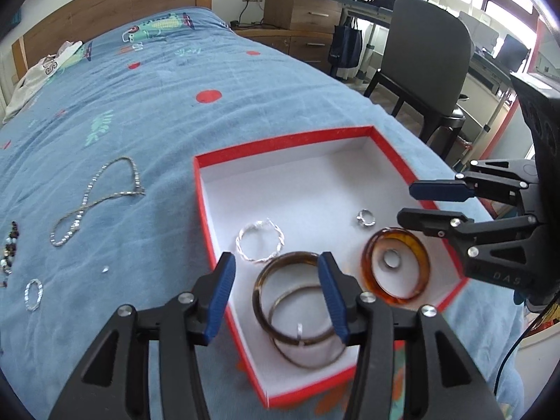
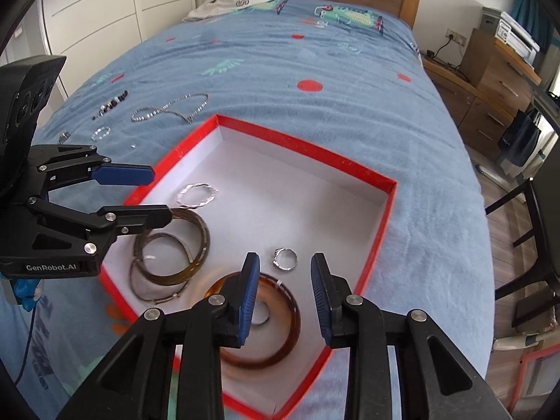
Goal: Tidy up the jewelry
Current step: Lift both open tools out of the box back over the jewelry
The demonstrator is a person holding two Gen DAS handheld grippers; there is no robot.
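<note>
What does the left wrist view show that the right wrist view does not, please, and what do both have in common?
Only the left wrist view shows the grey chair beside the bed and the right gripper from the side, open over the box's edge.

Only the right wrist view shows the white wardrobe doors and the left gripper from the side, open above the dark bangles.

Both show the red box on the blue bedspread, holding the amber bangle, and the chain necklace lying outside the box.
</note>
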